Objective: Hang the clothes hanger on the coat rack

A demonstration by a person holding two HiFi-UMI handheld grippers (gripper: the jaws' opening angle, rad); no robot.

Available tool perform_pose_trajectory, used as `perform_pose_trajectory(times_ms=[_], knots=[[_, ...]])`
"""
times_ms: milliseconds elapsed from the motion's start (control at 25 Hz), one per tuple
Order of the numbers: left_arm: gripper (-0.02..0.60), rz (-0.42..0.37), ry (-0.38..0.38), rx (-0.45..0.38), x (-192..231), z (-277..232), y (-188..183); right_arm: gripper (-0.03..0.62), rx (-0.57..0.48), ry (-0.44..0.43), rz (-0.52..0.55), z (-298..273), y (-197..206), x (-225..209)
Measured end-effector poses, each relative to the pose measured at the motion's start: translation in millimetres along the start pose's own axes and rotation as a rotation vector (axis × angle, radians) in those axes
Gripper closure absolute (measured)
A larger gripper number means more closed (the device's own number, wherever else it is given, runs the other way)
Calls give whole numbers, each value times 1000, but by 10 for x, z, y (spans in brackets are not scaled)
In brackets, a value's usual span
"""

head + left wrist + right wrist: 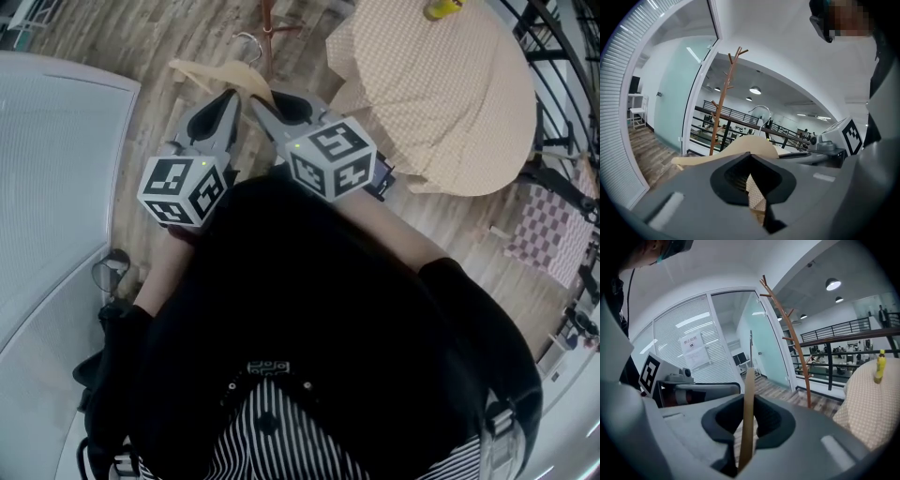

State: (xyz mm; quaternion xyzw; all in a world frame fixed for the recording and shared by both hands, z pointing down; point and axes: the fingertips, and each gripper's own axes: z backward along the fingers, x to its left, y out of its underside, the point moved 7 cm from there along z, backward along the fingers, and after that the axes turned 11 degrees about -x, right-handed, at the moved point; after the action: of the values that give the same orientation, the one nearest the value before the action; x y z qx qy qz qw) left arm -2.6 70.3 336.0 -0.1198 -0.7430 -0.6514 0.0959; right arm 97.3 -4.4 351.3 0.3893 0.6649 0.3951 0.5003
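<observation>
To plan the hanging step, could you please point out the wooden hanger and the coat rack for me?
wooden hanger (748, 404): right gripper view, on its thin upright edge.
coat rack (794, 345): right gripper view, midway up its curved trunk.

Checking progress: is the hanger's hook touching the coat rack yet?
Apart. In the left gripper view the hanger's hook stands clear of the coat rack, railing showing between them.
</observation>
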Motion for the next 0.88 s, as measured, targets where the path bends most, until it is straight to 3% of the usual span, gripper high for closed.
perform_pose_trajectory(times_ms=[440,880], knots=[[580,-44,10,84,-194,-575,86,534,-44,44,-78,190,-40,-609],[580,-49,121,109,-68,-1349,-6,534,-45,134,-84,12,-194,-1129]])
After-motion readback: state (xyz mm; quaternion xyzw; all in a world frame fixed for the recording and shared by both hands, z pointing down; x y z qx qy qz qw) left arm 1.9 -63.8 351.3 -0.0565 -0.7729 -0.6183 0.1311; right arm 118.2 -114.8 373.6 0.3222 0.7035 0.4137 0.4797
